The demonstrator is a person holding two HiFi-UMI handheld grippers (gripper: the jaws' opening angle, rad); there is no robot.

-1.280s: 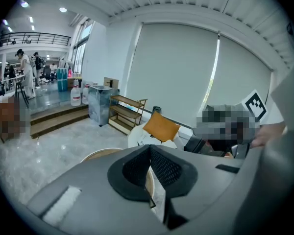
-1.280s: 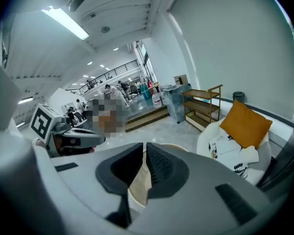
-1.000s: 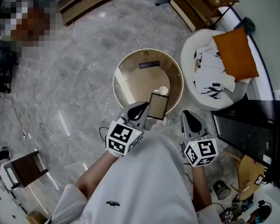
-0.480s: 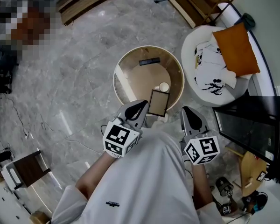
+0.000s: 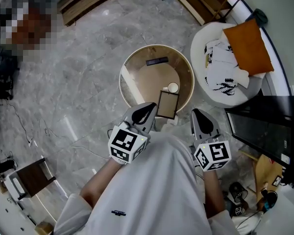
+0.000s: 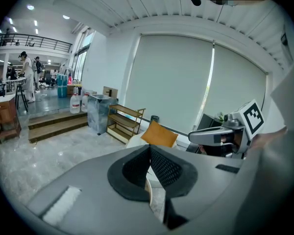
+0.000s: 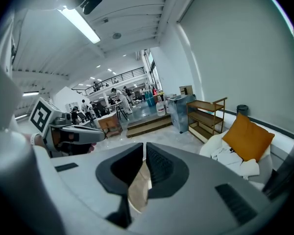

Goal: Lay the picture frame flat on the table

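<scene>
On a grey marble floor, the round bench [image 5: 142,84] at frame centre bears the picture frame [image 5: 167,105] at its lower edge, just right of the left tool [image 5: 149,109], which is pressed closed and empty, as is the right tool [image 5: 200,115].

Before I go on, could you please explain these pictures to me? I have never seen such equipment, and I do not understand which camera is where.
There is no robot: a person holds a two-jaw tool in each hand, the left gripper and the right gripper. The head view comes from a camera on the person's head, looking down; the other two come from cameras riding on the grippers. On the round table are a picture frame, a small white cup and a dark flat bar. Both grippers' jaws are closed, holding nothing.
</scene>
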